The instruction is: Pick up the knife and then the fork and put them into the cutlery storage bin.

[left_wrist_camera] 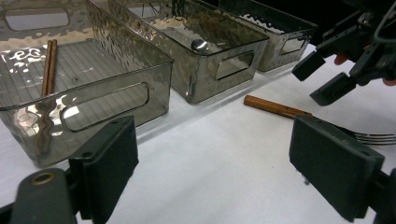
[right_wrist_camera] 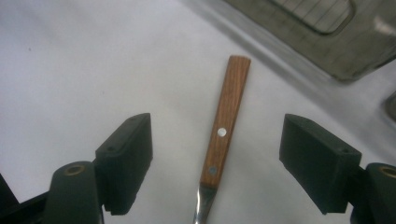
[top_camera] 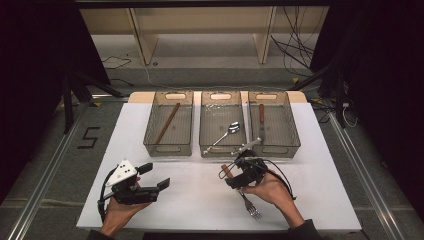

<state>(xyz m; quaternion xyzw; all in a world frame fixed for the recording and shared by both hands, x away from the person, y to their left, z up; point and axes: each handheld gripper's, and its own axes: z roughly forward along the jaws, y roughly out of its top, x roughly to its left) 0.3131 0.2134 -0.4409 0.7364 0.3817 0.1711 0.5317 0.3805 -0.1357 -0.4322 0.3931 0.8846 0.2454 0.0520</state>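
Observation:
A fork with a wooden handle point(right_wrist_camera: 226, 109) lies on the white table; its tines point(top_camera: 253, 210) point toward the person. My right gripper point(right_wrist_camera: 217, 168) is open and low over the table, one jaw on each side of the handle, not touching it. In the high view that gripper point(top_camera: 229, 176) covers the handle's upper part. My left gripper point(top_camera: 155, 176) is open and holds nothing, well to the left of the fork. From the left gripper view, the fork handle point(left_wrist_camera: 275, 107) lies ahead at the right, below the right gripper point(left_wrist_camera: 327, 74).
Three clear grey trays stand side by side at the back of the table. The left tray point(top_camera: 168, 149) holds brown chopsticks point(top_camera: 167, 123), the middle tray point(top_camera: 222, 150) a spoon point(top_camera: 227, 132), the right tray point(top_camera: 292, 131) a wooden-handled knife point(top_camera: 261, 114).

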